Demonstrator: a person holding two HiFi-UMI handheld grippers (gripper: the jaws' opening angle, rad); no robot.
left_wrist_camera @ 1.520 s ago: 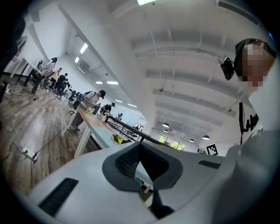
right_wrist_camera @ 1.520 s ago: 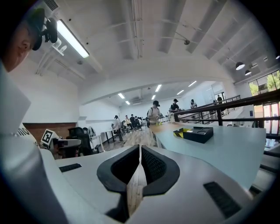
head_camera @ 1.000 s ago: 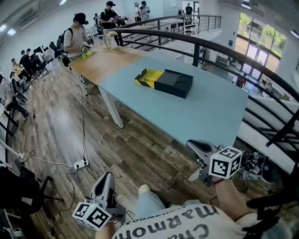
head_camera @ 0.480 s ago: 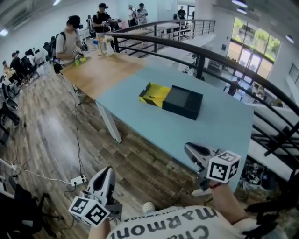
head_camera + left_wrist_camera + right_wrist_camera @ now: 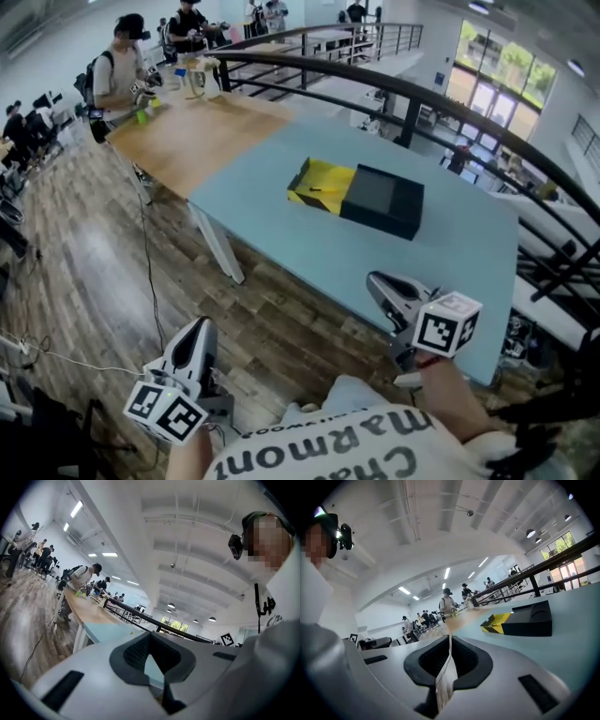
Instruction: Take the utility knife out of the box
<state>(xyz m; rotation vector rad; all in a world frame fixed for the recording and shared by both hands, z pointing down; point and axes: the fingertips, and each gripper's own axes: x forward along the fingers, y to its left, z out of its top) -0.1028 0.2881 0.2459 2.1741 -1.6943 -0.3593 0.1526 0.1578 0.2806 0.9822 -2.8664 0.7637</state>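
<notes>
Lying on the blue bench (image 5: 459, 248), the black-and-yellow box (image 5: 361, 195) sits well apart from both claws; left claw (image 5: 199, 330) pressed together, empty; right claw (image 5: 375, 281) pressed together, empty; knife not discernible.

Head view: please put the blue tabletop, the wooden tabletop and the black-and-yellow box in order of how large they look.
1. Blue tabletop
2. Wooden tabletop; it is farther away, so its true size is unsure.
3. Black-and-yellow box
</notes>
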